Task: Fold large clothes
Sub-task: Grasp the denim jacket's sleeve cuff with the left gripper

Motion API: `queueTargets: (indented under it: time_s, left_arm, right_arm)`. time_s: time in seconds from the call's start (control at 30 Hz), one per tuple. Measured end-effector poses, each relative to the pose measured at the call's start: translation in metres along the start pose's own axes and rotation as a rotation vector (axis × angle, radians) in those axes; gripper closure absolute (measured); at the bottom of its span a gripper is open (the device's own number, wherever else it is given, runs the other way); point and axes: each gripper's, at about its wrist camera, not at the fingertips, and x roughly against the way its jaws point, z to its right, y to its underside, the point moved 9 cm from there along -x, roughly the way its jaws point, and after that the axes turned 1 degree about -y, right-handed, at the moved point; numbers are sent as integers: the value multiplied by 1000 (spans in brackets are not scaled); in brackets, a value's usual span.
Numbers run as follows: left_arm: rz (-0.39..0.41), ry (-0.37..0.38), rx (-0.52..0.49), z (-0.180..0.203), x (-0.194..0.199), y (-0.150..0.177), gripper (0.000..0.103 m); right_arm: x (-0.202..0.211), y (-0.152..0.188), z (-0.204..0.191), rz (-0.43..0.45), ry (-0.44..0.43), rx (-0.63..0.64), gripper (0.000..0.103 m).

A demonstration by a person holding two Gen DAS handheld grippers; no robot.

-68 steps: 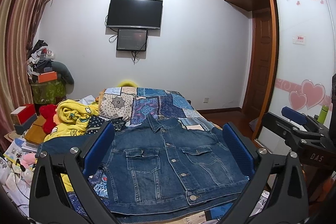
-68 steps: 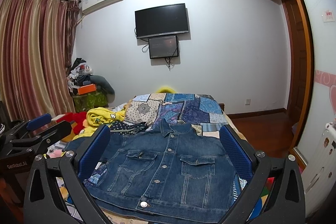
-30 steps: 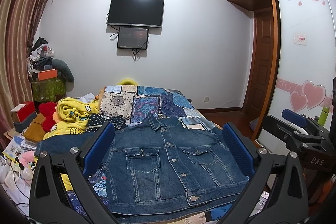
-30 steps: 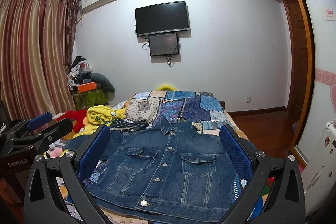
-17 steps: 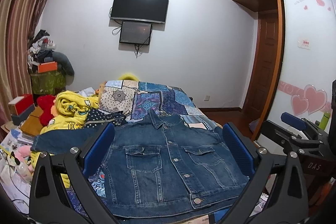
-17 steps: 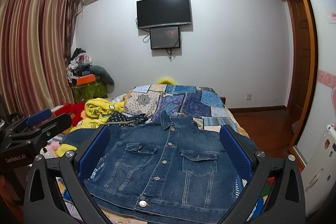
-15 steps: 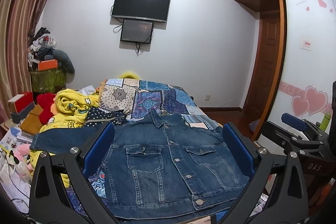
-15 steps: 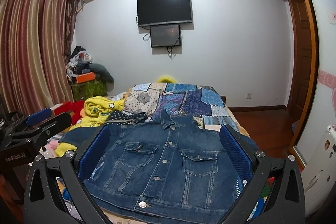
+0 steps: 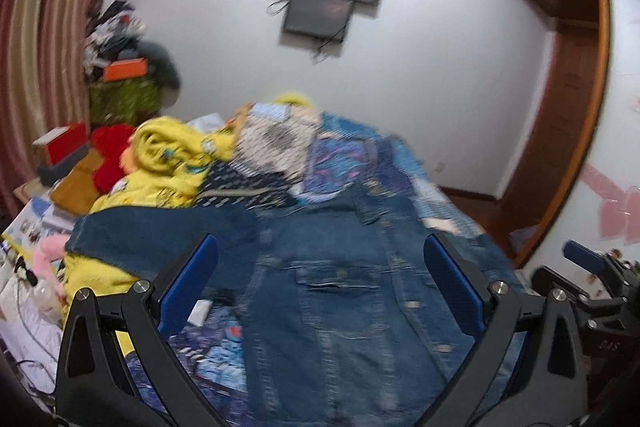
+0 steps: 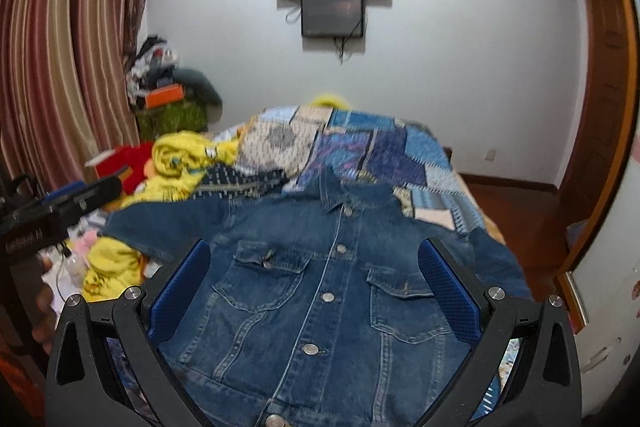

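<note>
A blue denim jacket lies buttoned, front up, spread flat on the bed, collar toward the far wall. Its left sleeve stretches out to the left. The jacket also shows, blurred, in the left wrist view. My left gripper is open and empty, above the jacket's left half. My right gripper is open and empty, above the jacket's chest. The left gripper shows at the left edge of the right wrist view; the right gripper shows at the right edge of the left wrist view.
A patchwork quilt covers the bed beyond the collar. A yellow garment and a dark dotted cloth lie left of the jacket. Red items, boxes and clutter crowd the left side. A wooden door stands at the right.
Both grippers have tilted down and moved in toward the jacket, which now looks larger. The left wrist view has swung left and is motion-blurred. The jacket has not moved.
</note>
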Motion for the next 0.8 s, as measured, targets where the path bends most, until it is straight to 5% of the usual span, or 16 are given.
queueTargets:
  time_s: [0.33, 0.43, 0.63, 0.8]
  left_arm:
    - [-241, -201, 169, -126, -101, 53, 0]
    - [-329, -237, 237, -164, -125, 76, 0]
    - [-406, -207, 385, -227, -157, 101, 0]
    - [-467, -60, 557, -256, -178, 110, 9]
  right_arm:
    - [-92, 27, 9, -186, -41, -30, 0]
    - [-118, 25, 14, -205, 14, -18, 0]
    - [-147, 35, 23, -263, 84, -9, 0]
    - [-160, 50, 30, -337, 59, -47, 0]
